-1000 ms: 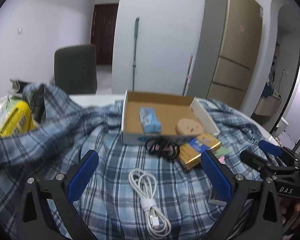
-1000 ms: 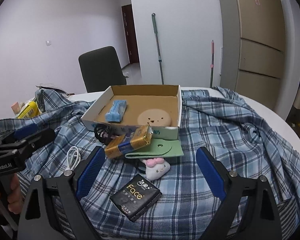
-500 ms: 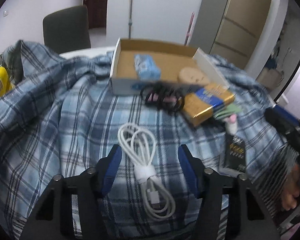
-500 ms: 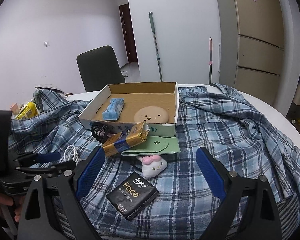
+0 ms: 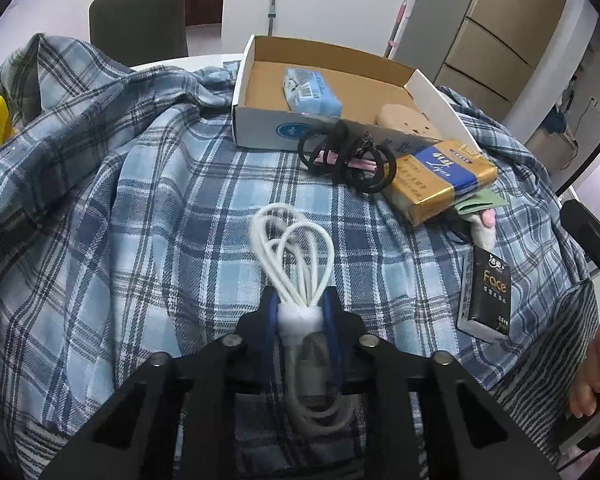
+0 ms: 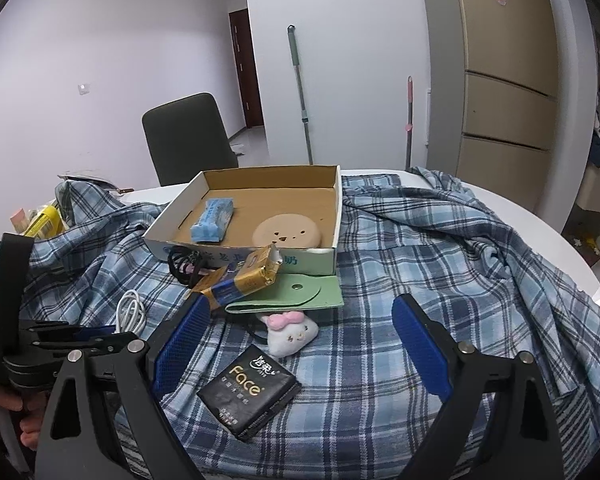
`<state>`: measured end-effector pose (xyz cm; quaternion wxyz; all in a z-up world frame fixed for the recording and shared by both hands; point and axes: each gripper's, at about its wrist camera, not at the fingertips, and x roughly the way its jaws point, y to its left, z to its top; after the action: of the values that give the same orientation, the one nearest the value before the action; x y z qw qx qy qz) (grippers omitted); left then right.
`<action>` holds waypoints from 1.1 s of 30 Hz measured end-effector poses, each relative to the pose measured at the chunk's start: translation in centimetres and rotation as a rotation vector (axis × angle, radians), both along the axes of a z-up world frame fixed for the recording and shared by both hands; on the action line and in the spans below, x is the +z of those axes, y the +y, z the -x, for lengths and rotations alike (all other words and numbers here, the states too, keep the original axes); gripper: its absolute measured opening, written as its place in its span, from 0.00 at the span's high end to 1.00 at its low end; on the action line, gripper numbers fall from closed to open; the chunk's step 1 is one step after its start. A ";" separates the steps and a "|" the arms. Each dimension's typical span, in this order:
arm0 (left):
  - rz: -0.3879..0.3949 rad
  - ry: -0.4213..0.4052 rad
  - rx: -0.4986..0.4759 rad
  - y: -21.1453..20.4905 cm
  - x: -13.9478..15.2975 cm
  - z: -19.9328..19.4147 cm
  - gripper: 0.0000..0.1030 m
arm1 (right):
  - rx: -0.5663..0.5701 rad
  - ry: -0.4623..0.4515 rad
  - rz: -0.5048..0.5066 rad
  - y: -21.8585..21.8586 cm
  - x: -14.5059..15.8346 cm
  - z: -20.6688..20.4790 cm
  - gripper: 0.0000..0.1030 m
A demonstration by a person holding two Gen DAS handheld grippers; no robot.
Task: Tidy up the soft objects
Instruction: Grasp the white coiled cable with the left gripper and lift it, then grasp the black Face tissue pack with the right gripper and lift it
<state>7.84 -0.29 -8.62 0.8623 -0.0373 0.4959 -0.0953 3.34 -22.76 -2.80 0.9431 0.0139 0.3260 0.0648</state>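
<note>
My left gripper (image 5: pixel 301 312) is shut on the tied middle of a coiled white cable (image 5: pixel 296 256) that lies on the blue plaid cloth (image 5: pixel 120 220); the cable also shows in the right wrist view (image 6: pixel 131 311). An open cardboard box (image 5: pixel 260 136) beyond it holds a blue tissue pack (image 5: pixel 310 90) and a round tan pad (image 5: pixel 404 120). My right gripper (image 6: pixel 300 340) is open and empty above a black "Face" tissue pack (image 6: pixel 250 390) and a small white plush (image 6: pixel 290 330).
Black hair ties (image 5: pixel 346 156), a gold tissue pack (image 5: pixel 440 178) and a green pouch (image 6: pixel 296 292) lie in front of the box. A yellow packet (image 6: pixel 44 220) sits at the far left. A dark chair (image 6: pixel 188 140) stands behind the round white table (image 6: pixel 580 256).
My left gripper has dropped down onto the white cable and closed its fingers on its tied middle. The right gripper has barely moved.
</note>
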 end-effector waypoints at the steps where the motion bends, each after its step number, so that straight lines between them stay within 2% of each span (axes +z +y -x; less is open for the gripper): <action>1: -0.004 -0.017 -0.002 -0.1 0.2 0.1 0.77 | -0.003 -0.002 0.004 0.0 0.1 0.0 0.11; 3: -0.020 -0.079 -0.005 -0.2 1.1 0.7 0.77 | -0.007 -0.004 0.007 0.0 0.3 0.0 0.11; 7: -0.019 -0.259 -0.021 -0.3 3.7 2.3 0.77 | -0.015 -0.005 -0.019 -0.2 1.4 0.3 0.11; 12: 0.017 -0.456 -0.004 -0.3 6.3 4.2 0.77 | -0.056 0.017 -0.115 -1.3 2.4 1.0 0.11; 15: 0.007 -0.539 0.013 -0.4 7.0 5.3 0.77 | -0.047 0.081 -0.115 -1.1 1.8 0.6 0.11; 19: -0.009 -0.543 0.022 -0.4 6.9 5.2 0.77 | -0.048 0.114 -0.096 -0.4 1.3 0.6 0.11; 20: -0.022 -0.528 0.034 -0.4 6.8 4.9 0.77 | -0.048 0.133 -0.088 -0.1 1.2 0.4 0.13; 25: 0.016 -0.503 0.044 0.5 6.4 4.8 0.77 | 0.009 0.249 -0.115 1.2 -0.3 -0.6 0.26; 33: 0.023 -0.504 0.038 0.4 6.3 4.8 0.77 | 0.014 0.349 -0.073 2.5 -3.5 -1.5 0.27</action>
<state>3.07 0.07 -2.34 0.9598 -0.0312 0.2635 -0.0910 4.82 -20.23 -6.29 0.8706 0.0570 0.4821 0.0800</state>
